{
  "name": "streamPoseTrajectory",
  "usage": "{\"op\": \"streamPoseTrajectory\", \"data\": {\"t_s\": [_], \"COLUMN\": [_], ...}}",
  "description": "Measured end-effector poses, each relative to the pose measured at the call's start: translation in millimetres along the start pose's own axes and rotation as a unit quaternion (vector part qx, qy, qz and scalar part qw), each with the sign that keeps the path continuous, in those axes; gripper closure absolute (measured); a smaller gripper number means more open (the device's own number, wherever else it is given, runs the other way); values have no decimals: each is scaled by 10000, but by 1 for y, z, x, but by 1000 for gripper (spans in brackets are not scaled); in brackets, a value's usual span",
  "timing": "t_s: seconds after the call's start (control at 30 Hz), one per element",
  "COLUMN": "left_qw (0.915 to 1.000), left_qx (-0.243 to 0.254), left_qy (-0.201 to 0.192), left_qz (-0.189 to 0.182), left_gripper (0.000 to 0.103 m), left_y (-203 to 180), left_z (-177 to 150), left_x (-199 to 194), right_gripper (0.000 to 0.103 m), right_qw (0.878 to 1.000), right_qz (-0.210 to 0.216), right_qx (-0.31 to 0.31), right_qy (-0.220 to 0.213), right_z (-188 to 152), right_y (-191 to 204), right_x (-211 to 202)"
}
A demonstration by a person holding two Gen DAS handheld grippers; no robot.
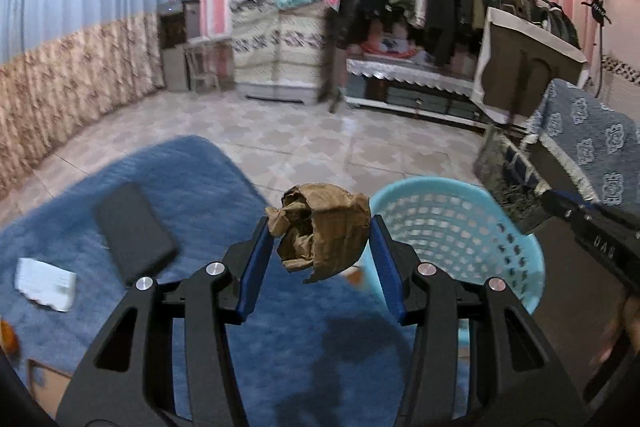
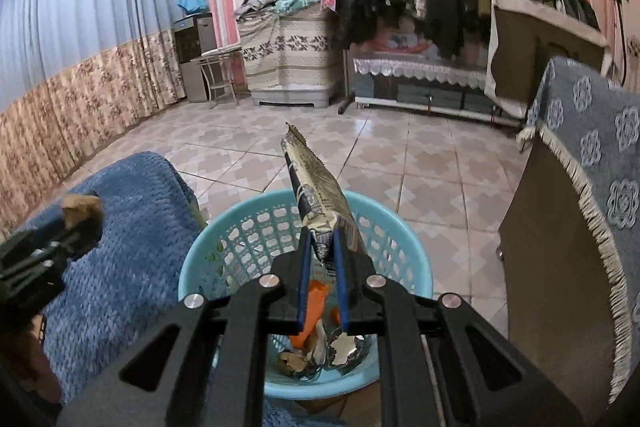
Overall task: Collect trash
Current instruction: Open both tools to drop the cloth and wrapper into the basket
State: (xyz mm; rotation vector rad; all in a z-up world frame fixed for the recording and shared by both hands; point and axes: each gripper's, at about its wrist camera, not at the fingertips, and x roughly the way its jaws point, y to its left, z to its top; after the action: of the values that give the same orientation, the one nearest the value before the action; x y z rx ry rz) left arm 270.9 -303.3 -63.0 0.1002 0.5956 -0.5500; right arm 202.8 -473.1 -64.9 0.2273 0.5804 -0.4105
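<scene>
Brown paper wad [image 1: 322, 227] between left claw [image 1: 320, 259] pads (gripped), beside basket [image 1: 460, 223]

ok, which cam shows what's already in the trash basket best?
Right wrist: it looks down into the blue basket, showing orange scraps, brown paper and foil at the bottom. Left wrist shows only the basket's rim and perforated wall, partly behind the crumpled brown paper; contents hidden.

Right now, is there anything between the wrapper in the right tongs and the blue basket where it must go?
Nothing visible stands in the way. The right tongs hold the wrapper directly above the open basket, which already has some trash at its bottom. The left tongs, with their crumpled paper, are off to the side.
</scene>
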Motion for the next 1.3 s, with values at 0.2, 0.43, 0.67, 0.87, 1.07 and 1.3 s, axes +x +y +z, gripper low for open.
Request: {"op": "streamPoseTrajectory", "data": {"t_s": [0.2,0.43,0.67,0.87,1.07,1.3], "left_qw": [9990,9975,9983,9994,9995,9991], "left_qx": [212,440,422,299,133,-40], "left_qy": [145,228,18,-77,-273,-291], "left_qz": [-377,-499,-413,-182,115,301], "left_gripper": [55,51,23,13,9,8], "left_y": [-32,-58,-66,-51,-22,4], "left_z": [3,12,29,32,31,29], "left_x": [32,65,73,65,49,38], "right_gripper": [91,91,91,91,91,88], "right_qw": [9997,9988,9982,9982,9981,9979], "right_qz": [82,123,152,206,238,318], "right_qx": [174,386,472,445,441,369], "right_qy": [166,265,325,349,365,433], "right_z": [-6,-10,-10,-11,-14,-16], "right_y": [-13,-22,-25,-19,-10,8], "right_x": [13,20,26,30,38,48]}}
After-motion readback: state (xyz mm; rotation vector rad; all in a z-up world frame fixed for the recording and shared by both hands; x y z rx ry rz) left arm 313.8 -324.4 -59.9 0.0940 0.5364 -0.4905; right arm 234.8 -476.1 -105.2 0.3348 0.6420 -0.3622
